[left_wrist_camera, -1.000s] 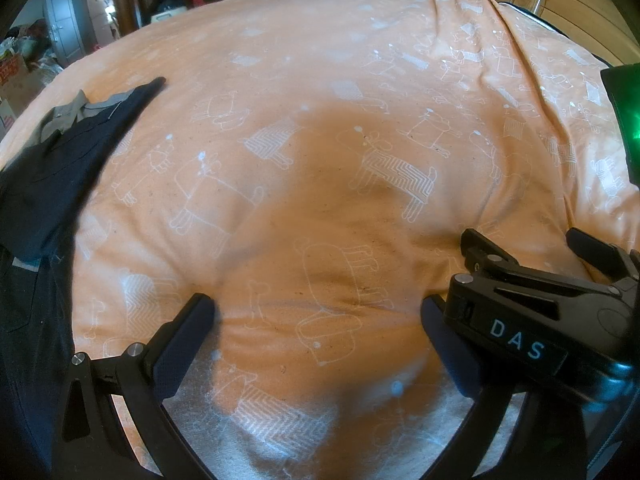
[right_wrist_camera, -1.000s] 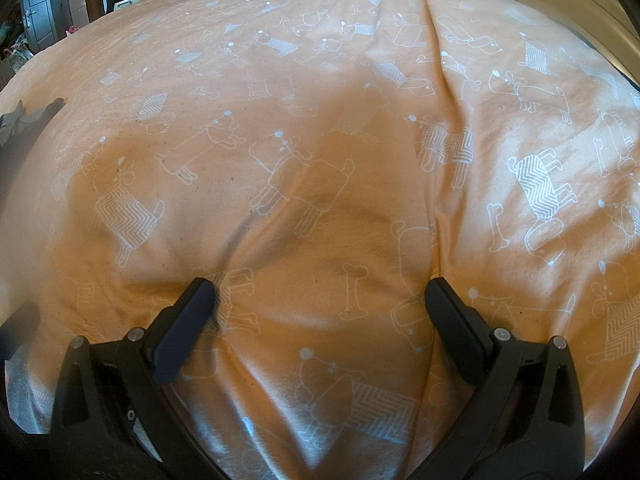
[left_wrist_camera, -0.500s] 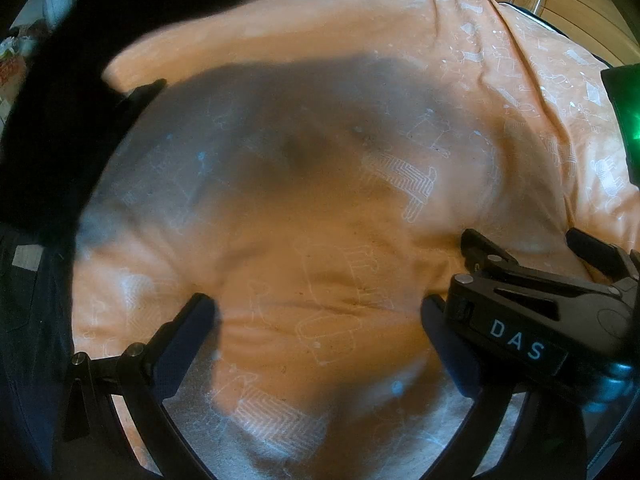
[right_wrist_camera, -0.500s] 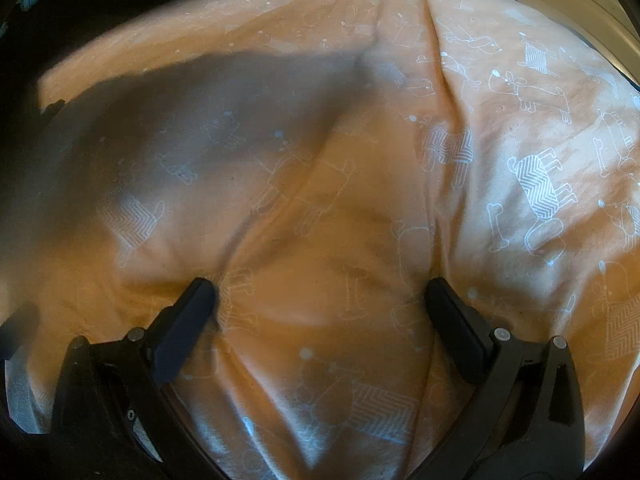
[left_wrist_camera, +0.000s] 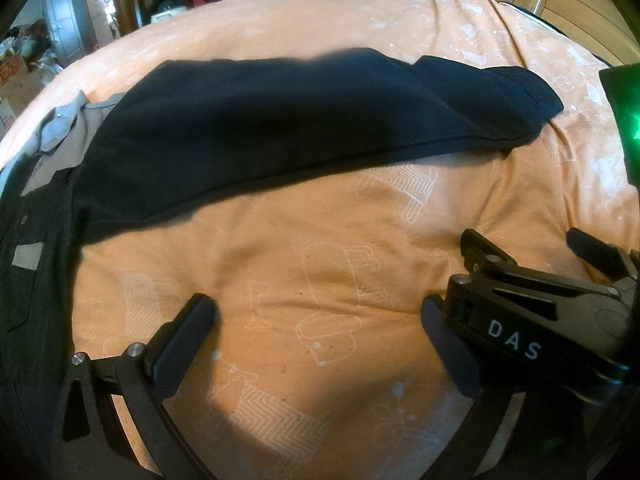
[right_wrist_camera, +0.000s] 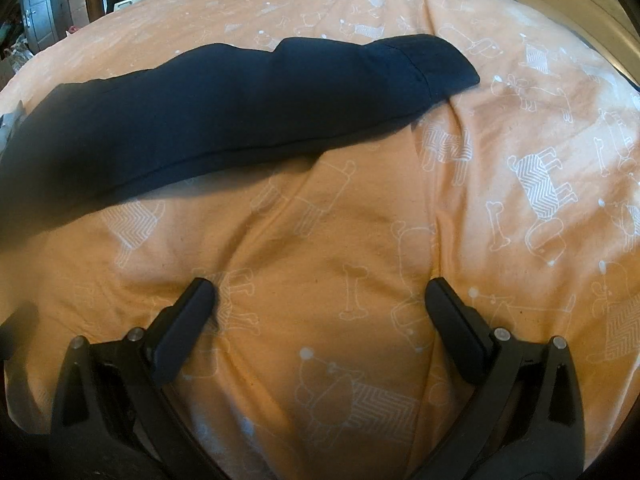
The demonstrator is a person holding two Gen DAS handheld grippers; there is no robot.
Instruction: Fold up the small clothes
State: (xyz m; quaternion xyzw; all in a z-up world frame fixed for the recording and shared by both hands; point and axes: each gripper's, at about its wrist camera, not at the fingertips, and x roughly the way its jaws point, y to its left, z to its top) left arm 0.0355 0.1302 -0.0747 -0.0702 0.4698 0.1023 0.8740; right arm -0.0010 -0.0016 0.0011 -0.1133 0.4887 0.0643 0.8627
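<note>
**Navy garment lies crosswise ahead of both open grippers**

Left wrist view: the left gripper (left_wrist_camera: pixel 316 320) has its fingers spread apart, holding nothing, over the orange dog-print bedspread (left_wrist_camera: pixel 320 248). The navy garment (left_wrist_camera: pixel 288 120) lies ahead, toward 12 o'clock, its long axis running from 9 to 2 o'clock. A pile of dark and grey clothes (left_wrist_camera: pixel 44 184) sits at 9 o'clock. At 4 o'clock the other tool's body reads "DAS" (left_wrist_camera: pixel 514 338).

Right wrist view: the right gripper (right_wrist_camera: pixel 320 304), fingers apart and empty, faces the same garment (right_wrist_camera: pixel 224 116) at 11 o'clock, its cuffed end (right_wrist_camera: pixel 444 64) toward 1 o'clock, probably nearer this hand. No writing is legible here.
</note>
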